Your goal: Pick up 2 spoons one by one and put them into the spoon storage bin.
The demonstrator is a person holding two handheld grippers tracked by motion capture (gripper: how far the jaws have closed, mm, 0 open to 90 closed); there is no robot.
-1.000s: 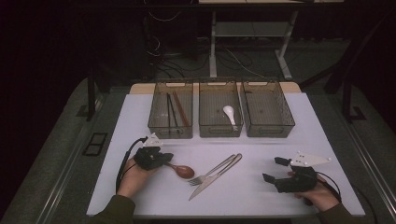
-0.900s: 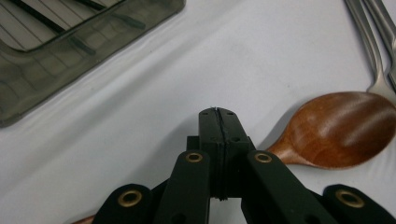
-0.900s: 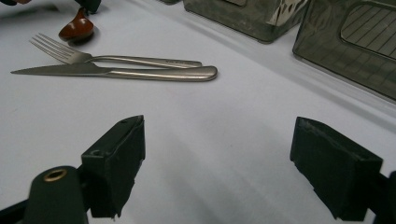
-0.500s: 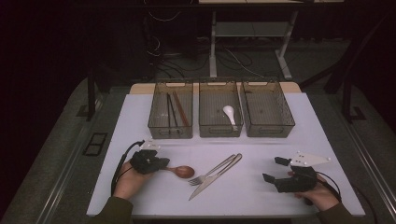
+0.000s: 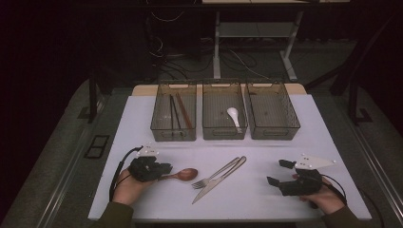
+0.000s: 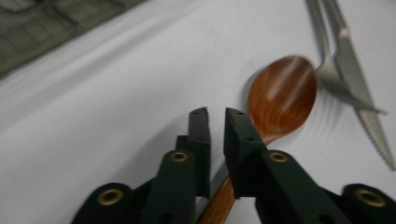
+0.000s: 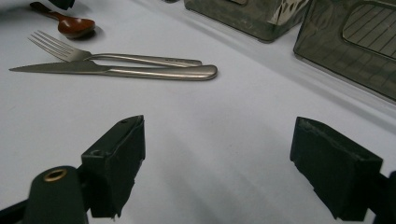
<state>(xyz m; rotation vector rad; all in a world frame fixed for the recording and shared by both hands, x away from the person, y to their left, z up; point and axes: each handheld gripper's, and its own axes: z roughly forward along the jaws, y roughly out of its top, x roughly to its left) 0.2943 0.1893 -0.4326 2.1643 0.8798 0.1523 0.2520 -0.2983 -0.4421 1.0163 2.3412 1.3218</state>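
A brown wooden spoon point(image 5: 185, 175) point(image 6: 282, 95) lies on the white table, bowl to the right. My left gripper point(image 5: 165, 169) point(image 6: 215, 114) sits low over its handle. Its jaws have just been opening: a narrow gap shows between them, and the handle runs under that gap and the right jaw without being pinched. A steel fork point(image 5: 216, 174) point(image 7: 121, 57) and knife point(image 5: 214, 186) point(image 7: 140, 71) lie side by side just right of the spoon. My right gripper point(image 5: 278, 172) point(image 7: 219, 135) rests at the near right with its jaws wide apart over bare table.
Three dark mesh trays stand in a row at the back. The left tray point(image 5: 173, 137) holds chopsticks point(image 5: 178, 111), the middle tray point(image 5: 223, 137) holds a white spoon point(image 5: 234, 116), and nothing lies in the right tray point(image 5: 275, 137). The table edge runs just in front of both hands.
My left gripper has slid slightly back toward the near left along the spoon's handle. The spoon, fork, knife and right gripper have stayed put.
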